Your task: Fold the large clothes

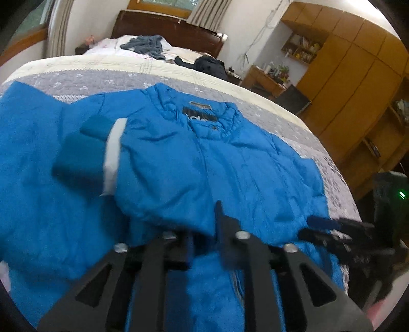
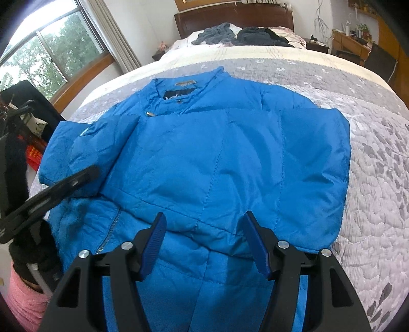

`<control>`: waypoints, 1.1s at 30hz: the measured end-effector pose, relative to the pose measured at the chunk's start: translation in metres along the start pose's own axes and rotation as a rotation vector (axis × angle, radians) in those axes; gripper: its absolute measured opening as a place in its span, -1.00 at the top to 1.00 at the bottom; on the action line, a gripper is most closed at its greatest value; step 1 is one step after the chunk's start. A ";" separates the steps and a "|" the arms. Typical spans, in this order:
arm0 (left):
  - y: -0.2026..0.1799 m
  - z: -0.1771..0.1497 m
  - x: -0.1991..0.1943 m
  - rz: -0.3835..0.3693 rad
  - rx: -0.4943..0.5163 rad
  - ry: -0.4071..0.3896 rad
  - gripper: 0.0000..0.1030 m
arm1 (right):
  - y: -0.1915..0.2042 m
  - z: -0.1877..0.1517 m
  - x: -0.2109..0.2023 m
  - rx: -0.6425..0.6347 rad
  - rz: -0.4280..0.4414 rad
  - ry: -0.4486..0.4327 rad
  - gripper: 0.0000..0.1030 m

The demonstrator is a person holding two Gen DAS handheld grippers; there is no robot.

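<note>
- Blue puffer jacket (image 2: 204,158) is lying front-up on the grey quilted bedspread (image 2: 378,158), collar toward the headboard (image 2: 235,18), hem toward the person – flat layout is giving both tools clear access for folding.
- One sleeve is lying folded in across the chest, its cuff with a white band (image 1: 112,155) showing in the left wrist view; the other side is also looking tucked in, with a straight edge near the bedspread – judging sleeves-in step is mostly done.
- Right gripper (image 2: 204,245) is hovering over the lower middle of the jacket, blue-padded fingers (image 2: 153,245) spread wide, holding nothing; likely positioning over the hem area for a bottom-up fold.
- Left gripper (image 1: 204,237) is sitting low over the jacket hem region; view is motion-blurred, fingers looking apart with no fabric visibly between them, but not fully sure.
- Each tool is showing at the edge of the other's view, so both are working the near end of the jacket.
- Other clothes, a grey heap (image 2: 217,34) and a dark heap (image 2: 260,35), are lying well apart near the headboard, out of the way.
- Risk: puffy slick fabric may be springing back open after folding.
</note>
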State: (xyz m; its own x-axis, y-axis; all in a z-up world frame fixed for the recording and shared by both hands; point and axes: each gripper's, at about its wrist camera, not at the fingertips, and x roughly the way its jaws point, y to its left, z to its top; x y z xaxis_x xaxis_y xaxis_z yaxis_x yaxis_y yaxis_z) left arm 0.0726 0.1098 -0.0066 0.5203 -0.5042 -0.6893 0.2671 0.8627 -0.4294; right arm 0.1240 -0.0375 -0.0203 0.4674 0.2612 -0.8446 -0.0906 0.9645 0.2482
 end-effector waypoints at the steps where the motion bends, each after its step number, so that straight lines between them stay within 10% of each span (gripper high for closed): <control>1: 0.002 -0.003 -0.010 -0.026 -0.001 -0.001 0.17 | 0.001 0.000 -0.001 0.001 0.002 -0.003 -0.22; 6: 0.024 -0.019 -0.067 -0.041 0.003 -0.070 0.03 | 0.015 0.007 -0.009 0.009 0.111 0.008 -0.23; 11: 0.057 -0.001 -0.098 0.128 -0.018 -0.210 0.03 | 0.064 0.033 -0.002 -0.035 0.204 0.052 -0.23; 21: 0.107 0.015 -0.056 0.163 -0.117 -0.136 0.09 | 0.116 0.074 0.063 0.006 0.233 0.160 -0.22; 30: 0.122 0.011 -0.059 0.098 -0.175 -0.125 0.09 | 0.118 0.074 0.079 0.021 0.277 0.176 0.70; 33: 0.113 0.015 -0.077 0.061 -0.170 -0.162 0.09 | 0.109 0.076 0.052 0.012 0.286 0.133 0.73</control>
State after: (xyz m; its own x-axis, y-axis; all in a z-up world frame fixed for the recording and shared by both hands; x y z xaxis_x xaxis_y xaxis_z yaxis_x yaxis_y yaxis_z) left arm 0.0748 0.2467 0.0062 0.6583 -0.4268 -0.6200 0.0979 0.8652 -0.4917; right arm 0.2049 0.0785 -0.0013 0.3054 0.5259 -0.7938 -0.1912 0.8506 0.4899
